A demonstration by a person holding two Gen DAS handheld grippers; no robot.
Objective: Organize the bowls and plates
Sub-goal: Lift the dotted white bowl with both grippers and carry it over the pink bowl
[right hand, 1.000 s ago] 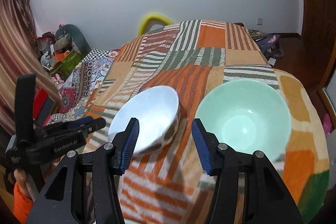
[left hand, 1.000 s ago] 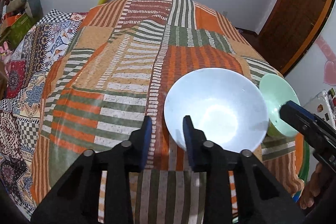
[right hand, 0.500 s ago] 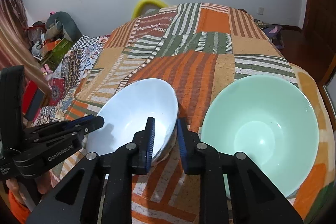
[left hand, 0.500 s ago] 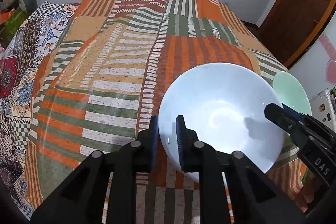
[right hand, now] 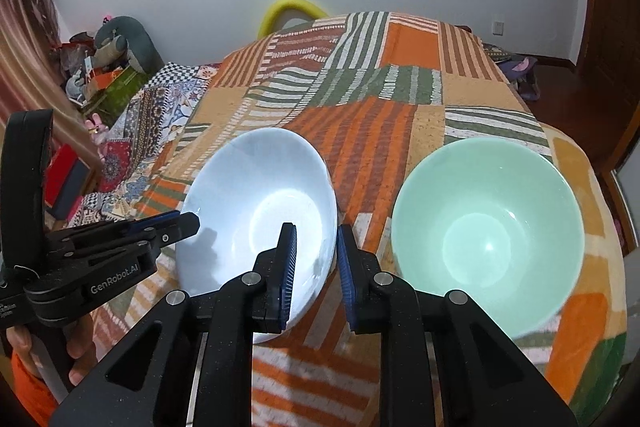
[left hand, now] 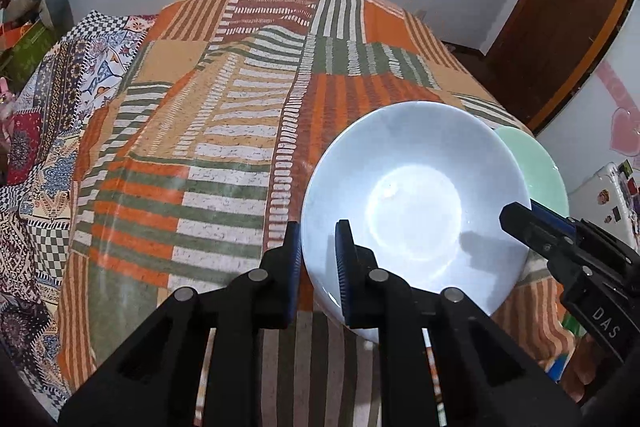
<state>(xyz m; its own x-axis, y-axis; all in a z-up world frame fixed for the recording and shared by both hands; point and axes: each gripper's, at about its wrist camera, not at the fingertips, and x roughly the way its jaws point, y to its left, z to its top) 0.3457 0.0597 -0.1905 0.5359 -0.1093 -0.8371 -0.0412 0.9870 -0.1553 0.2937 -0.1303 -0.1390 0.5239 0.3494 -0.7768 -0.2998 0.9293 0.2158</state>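
A white bowl (left hand: 416, 211) sits near the front of the patchwork bedspread (left hand: 208, 163). My left gripper (left hand: 318, 267) is shut on its near-left rim, one pad inside and one outside. In the right wrist view the same white bowl (right hand: 264, 203) has my right gripper (right hand: 316, 267) shut on its near-right rim. Each gripper also shows in the other's view: the right gripper (left hand: 520, 223) at the bowl's right edge, the left gripper (right hand: 188, 223) at its left edge. A mint-green bowl (right hand: 484, 239) stands apart to the right, and the green bowl (left hand: 536, 163) is half hidden behind the white one.
The bedspread (right hand: 400, 115) stretches far back to a yellow hoop (right hand: 292, 11) at the wall. Toys and boxes (right hand: 104, 67) crowd the left side. A wooden door (left hand: 560, 27) and a stickered white case (left hand: 612, 195) stand right. A hand (right hand: 76, 355) holds the left gripper.
Both grippers moved in over the white bowl and their jaws closed from open to pinching its rim on opposite sides. The green bowl stayed where it was.
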